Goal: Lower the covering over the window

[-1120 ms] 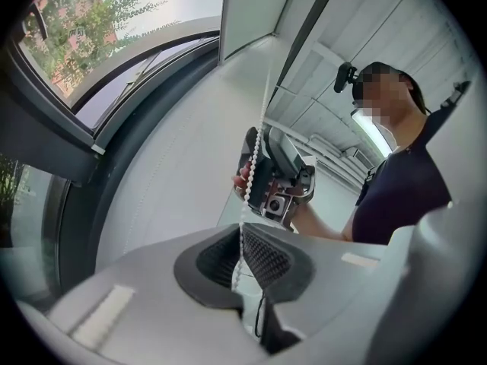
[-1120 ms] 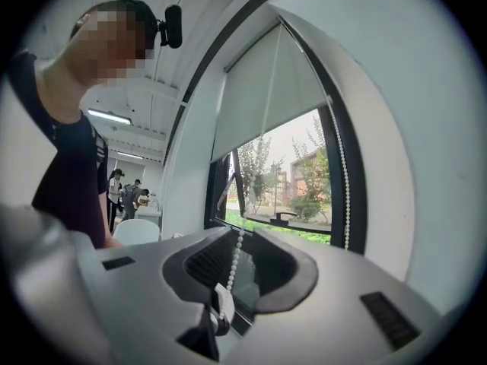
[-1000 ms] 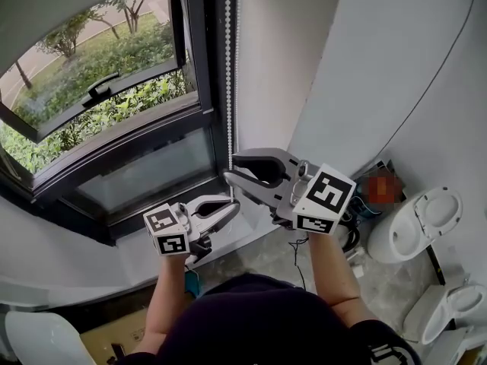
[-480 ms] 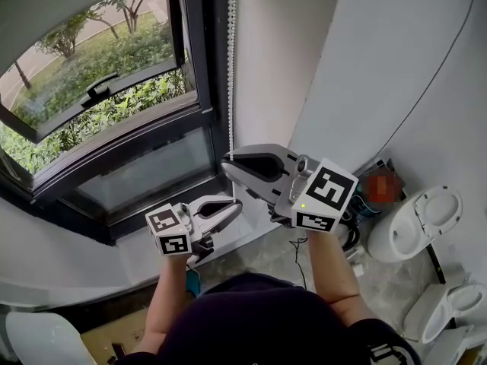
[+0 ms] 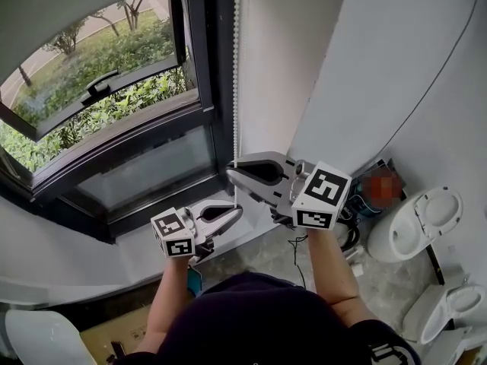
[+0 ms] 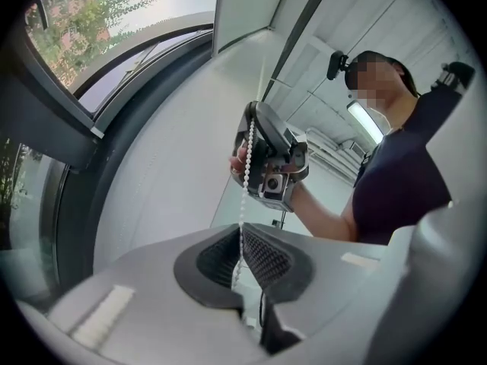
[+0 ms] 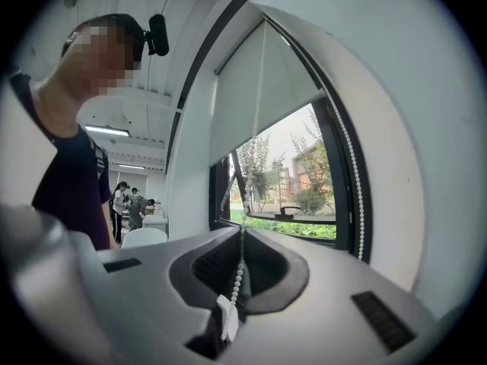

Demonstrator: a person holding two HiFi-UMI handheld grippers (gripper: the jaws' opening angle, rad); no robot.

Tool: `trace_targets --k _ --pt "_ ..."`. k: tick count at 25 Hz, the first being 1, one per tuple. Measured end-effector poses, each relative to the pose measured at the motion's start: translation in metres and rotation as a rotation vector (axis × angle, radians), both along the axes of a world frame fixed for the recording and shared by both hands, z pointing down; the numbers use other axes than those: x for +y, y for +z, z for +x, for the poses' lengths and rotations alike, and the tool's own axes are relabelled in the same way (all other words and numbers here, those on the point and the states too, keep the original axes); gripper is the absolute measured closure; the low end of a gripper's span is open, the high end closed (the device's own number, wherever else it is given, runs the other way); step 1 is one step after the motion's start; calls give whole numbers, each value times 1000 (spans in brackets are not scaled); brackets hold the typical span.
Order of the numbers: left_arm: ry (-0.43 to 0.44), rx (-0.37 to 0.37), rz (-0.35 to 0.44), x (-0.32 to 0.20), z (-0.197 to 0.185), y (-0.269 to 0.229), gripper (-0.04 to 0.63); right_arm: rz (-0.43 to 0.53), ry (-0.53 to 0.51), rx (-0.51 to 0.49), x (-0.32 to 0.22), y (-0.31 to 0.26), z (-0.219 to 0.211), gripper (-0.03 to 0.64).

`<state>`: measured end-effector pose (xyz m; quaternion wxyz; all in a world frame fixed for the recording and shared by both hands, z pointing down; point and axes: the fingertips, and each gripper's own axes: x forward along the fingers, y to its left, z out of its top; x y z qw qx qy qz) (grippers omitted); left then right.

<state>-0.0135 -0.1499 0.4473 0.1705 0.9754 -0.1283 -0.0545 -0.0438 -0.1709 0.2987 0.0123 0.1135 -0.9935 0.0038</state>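
A white bead chain hangs beside the dark-framed window. A grey roller blind covers only the top of the glass. My right gripper is shut on the chain, which runs up between its jaws with a white connector piece at the bottom. Just below it, my left gripper is shut on the same chain. In the left gripper view the right gripper shows above, the beads passing beside it. A second strand hangs along the frame.
White walls meet in a corner right of the window. Two white toilets and loose cables lie on the floor at right. A cardboard box and a white chair sit at lower left. People stand far behind.
Both grippers have sunk a little along the chain, the left one more than the right. Both stay shut on the beads.
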Motion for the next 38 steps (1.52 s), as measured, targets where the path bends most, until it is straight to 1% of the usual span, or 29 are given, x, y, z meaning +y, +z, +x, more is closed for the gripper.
trace_targets --k 2,3,4,7,10,13,17,22,24,28,32,34,35,36,38 --pt "15 -57 9 2 3 13 577 13 4 56 0 15 -1 595" --pt "22 -74 3 4 5 21 577 13 6 79 0 24 -2 595" --pt "22 -71 -13 6 5 28 577 4 7 83 0 31 -3 597" --pt "-2 -18 -73 5 2 37 577 -33 6 61 0 40 -4 595" --pt "-6 -43 -82 2 1 46 577 -40 3 80 -2 49 -7 595" --pt "-15 -52 -104 1 -1 55 577 -53 11 90 -5 58 -6 597" --pt "-9 -88 -137 6 0 76 577 -75 15 142 -6 81 -9 597" --pt "2 -108 -154 11 1 93 575 -119 16 143 -7 99 -8 597" --pt "-5 -102 -164 11 0 96 575 -135 20 130 -8 103 -8 597" --pt "-12 -96 -163 10 -2 97 575 -136 22 124 -9 104 -6 597" --pt "-2 -157 -173 14 -1 111 574 -141 30 162 -10 120 -4 597" --pt "-4 -153 -200 16 -1 118 574 -169 25 141 -8 126 -3 597" --pt "-5 -155 -211 17 -1 122 574 -173 23 147 -6 130 -3 597" --pt "-5 -173 -218 19 -1 127 574 -171 21 169 -5 135 -3 595" --pt "-9 -236 -214 21 -2 138 574 -173 15 204 -3 146 -5 597"
